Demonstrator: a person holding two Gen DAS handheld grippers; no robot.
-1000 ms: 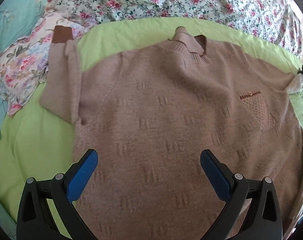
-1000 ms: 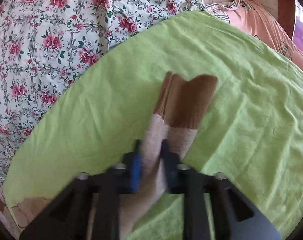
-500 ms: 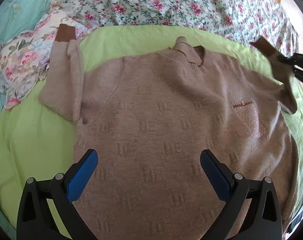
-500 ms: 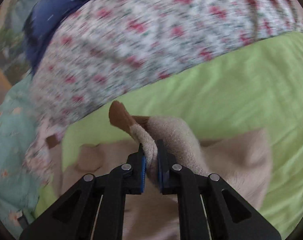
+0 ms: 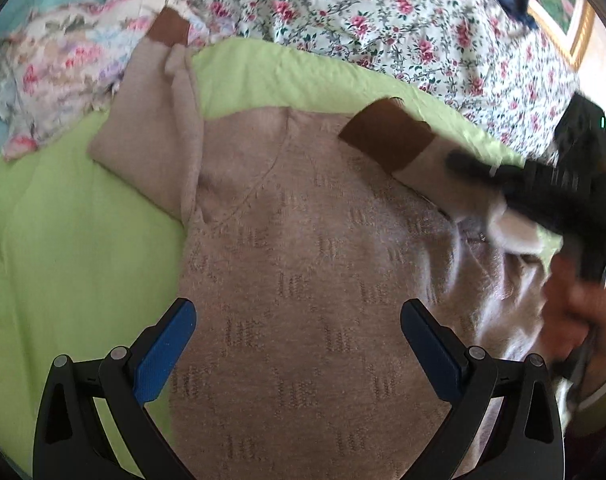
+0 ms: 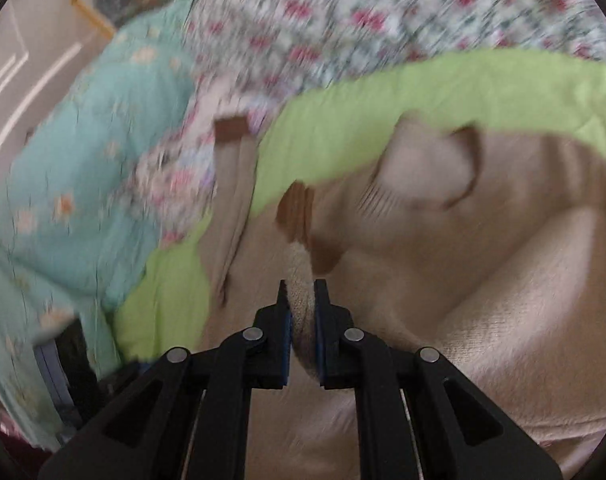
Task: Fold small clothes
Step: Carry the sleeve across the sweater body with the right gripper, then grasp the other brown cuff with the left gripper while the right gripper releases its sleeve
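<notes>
A beige knit sweater [image 5: 303, 264] lies spread on a green sheet [image 5: 75, 240]. Its left sleeve [image 5: 159, 128] lies folded beside the body, its brown cuff [image 5: 168, 28] on the floral bedding. My left gripper [image 5: 299, 332] is open and empty, hovering over the sweater's lower part. My right gripper [image 6: 301, 292] is shut on the right sleeve [image 6: 301, 272] just behind its brown cuff [image 6: 299, 220], holding it over the sweater's chest. It also shows in the left wrist view [image 5: 475, 168], with that cuff [image 5: 387, 136] lying near the collar. The collar [image 6: 431, 168] shows in the right wrist view.
A floral quilt [image 5: 383, 12] lies bunched behind the green sheet. A teal blanket [image 6: 83, 160] and a patchwork floral cloth [image 5: 55, 64] lie to the left. A hand [image 5: 575, 312] holds the right gripper at the right edge. A picture frame [image 5: 575, 28] hangs at the far right.
My right gripper has carried the right sleeve from the sweater's right side leftwards across the chest, so its brown cuff now lies near the collar. The left gripper stayed open over the hem.
</notes>
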